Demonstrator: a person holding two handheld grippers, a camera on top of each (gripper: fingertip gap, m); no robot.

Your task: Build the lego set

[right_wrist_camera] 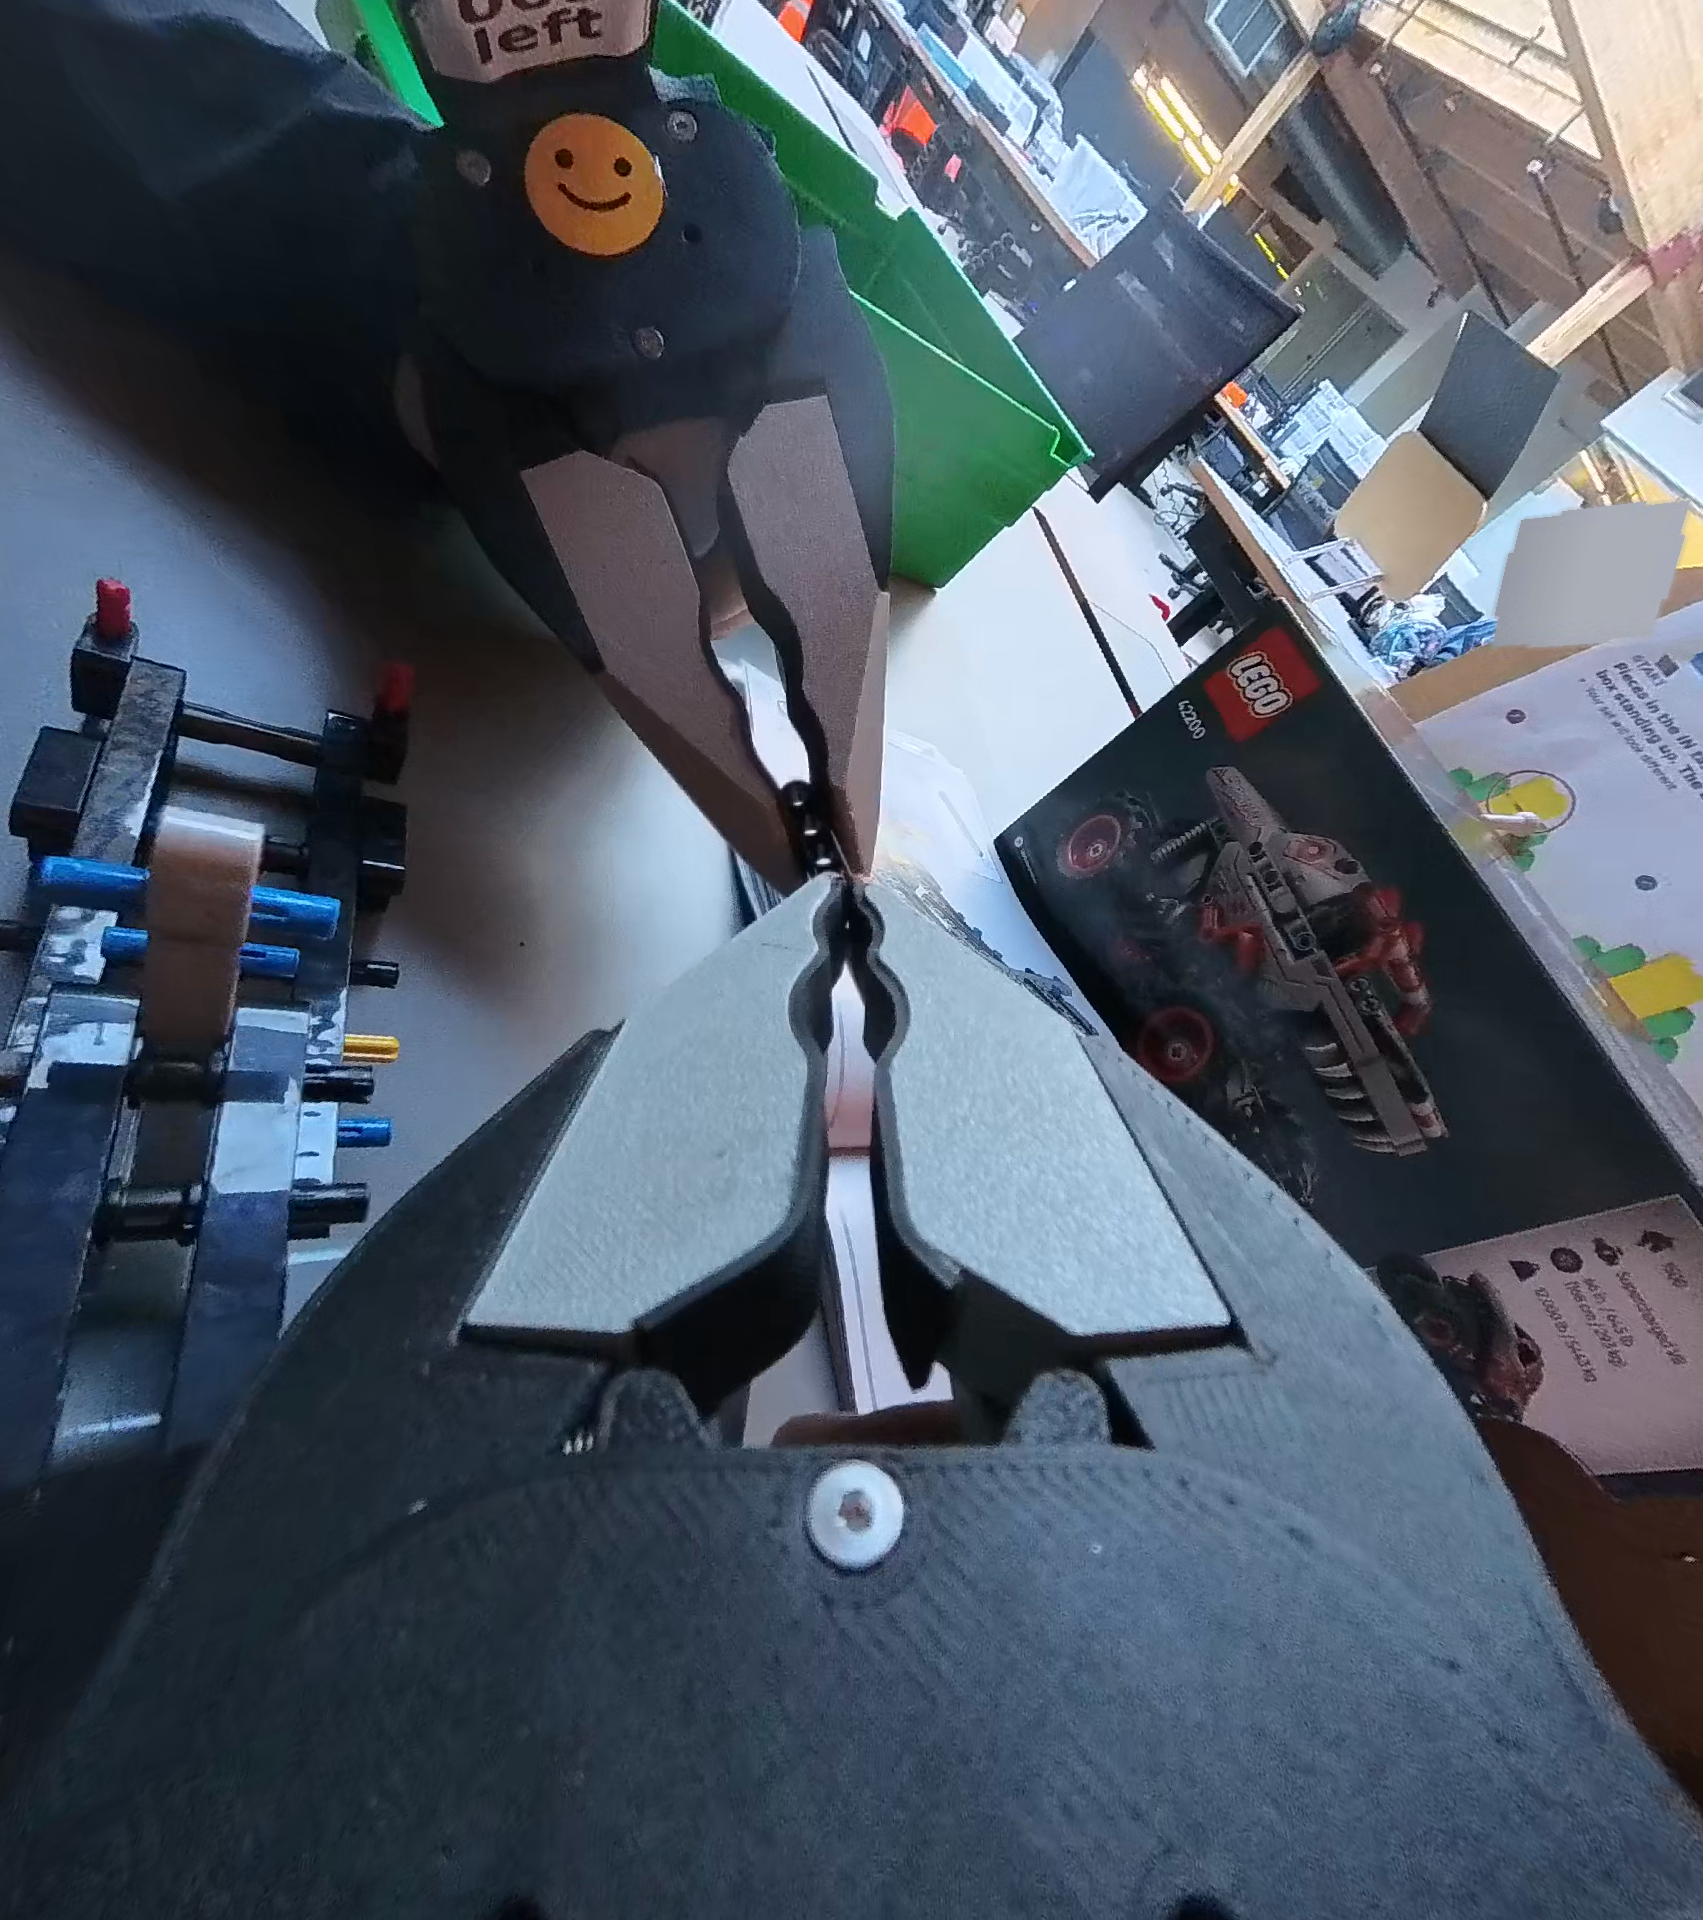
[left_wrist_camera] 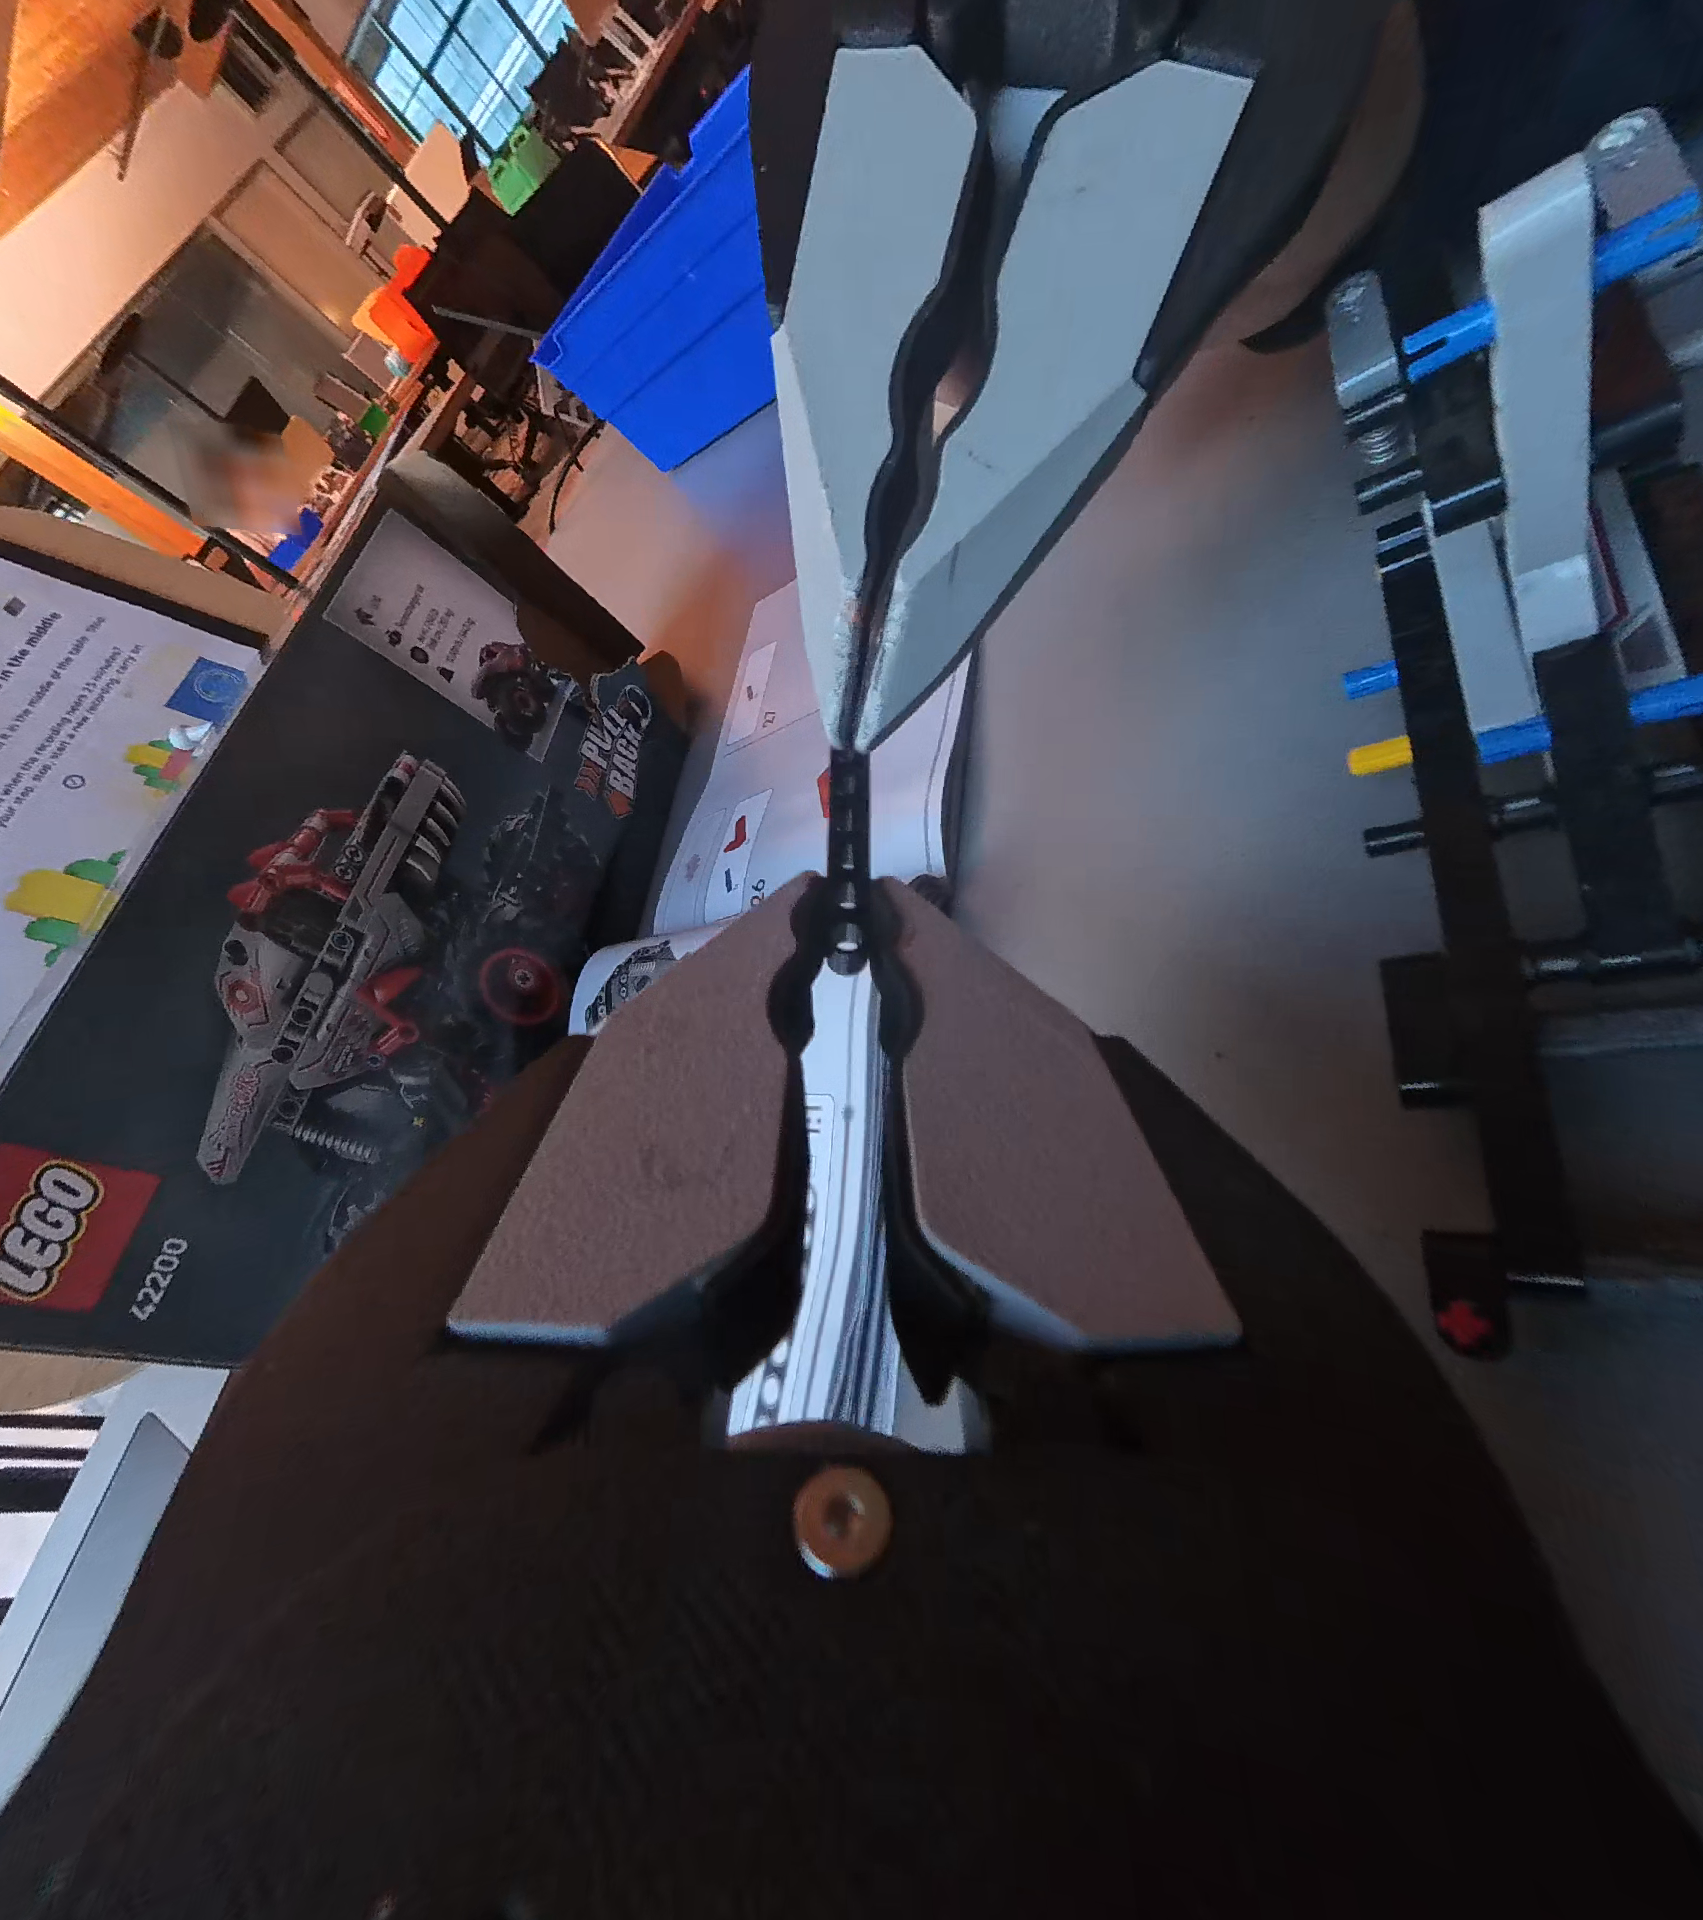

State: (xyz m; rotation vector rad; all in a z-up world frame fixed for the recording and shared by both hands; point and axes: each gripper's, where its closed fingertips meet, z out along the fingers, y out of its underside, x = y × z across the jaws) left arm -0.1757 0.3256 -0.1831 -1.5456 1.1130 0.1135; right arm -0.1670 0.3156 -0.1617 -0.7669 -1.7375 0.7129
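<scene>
A thin black Lego beam (left_wrist_camera: 847,821) is held in the air between both grippers, end to end. My left gripper (left_wrist_camera: 845,909), with brown pads, is shut on its near end. My right gripper (left_wrist_camera: 852,732), with grey pads, comes in from above and is shut on its far end. In the right wrist view my right gripper (right_wrist_camera: 847,902) meets the left gripper (right_wrist_camera: 826,857) tip to tip, and only a short part of the beam (right_wrist_camera: 811,821) shows. The partly built model (left_wrist_camera: 1512,727), black and grey with blue, yellow and red pins, lies on the table beside them; it also shows in the right wrist view (right_wrist_camera: 151,987).
The set's box (left_wrist_camera: 359,935) (right_wrist_camera: 1346,987) lies flat beside a printed sheet (left_wrist_camera: 16,779) (right_wrist_camera: 1657,831). The open instruction booklet (left_wrist_camera: 753,810) lies under the grippers. A blue bin (left_wrist_camera: 681,291) and a green bin (right_wrist_camera: 930,395) stand at the table's far side. Only a small space, under 4 cm, lies between the two pairs of fingers.
</scene>
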